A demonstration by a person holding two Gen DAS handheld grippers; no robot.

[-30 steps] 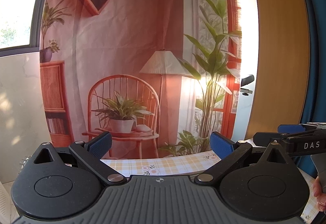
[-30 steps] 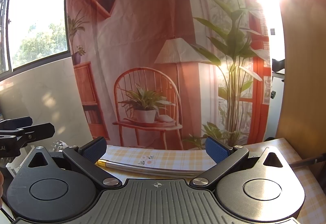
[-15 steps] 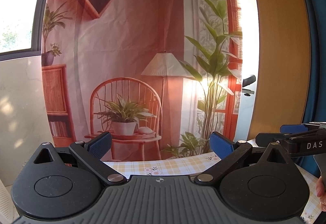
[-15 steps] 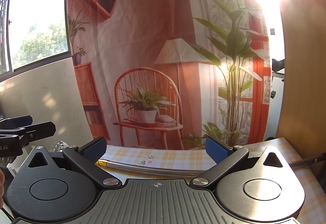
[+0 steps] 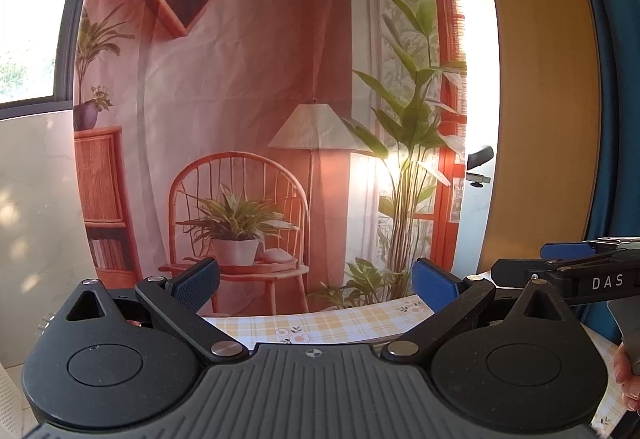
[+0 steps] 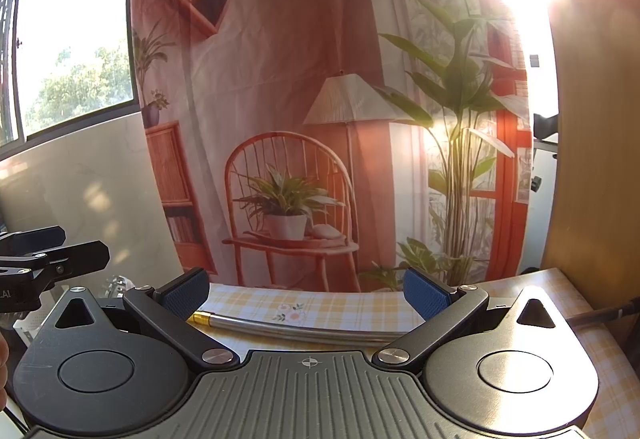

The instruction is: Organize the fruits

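Facing: both tongs level, aimed at the backdrop point(image 5: 248, 79) — likely a ready pose.
Left tongs point(image 5: 316, 285): wide open, empty.
Right tongs point(image 6: 306, 289): wide open, empty.
Fruit: none in view — whereabouts unknown.
Tube point(image 6: 304, 329): on the desk point(image 6: 360, 305) between the right tongs' pads.

Two claws point(image 5: 316, 285) point(image 6: 306, 289), one metal tube point(image 6: 304, 329), one printed backdrop point(image 5: 260, 99), one checked tablecloth point(image 6: 332, 305)

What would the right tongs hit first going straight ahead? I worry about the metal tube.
Probably the printed backdrop; the right tongs are open and seem to point above the metal tube on the tablecloth, though depth is unclear.
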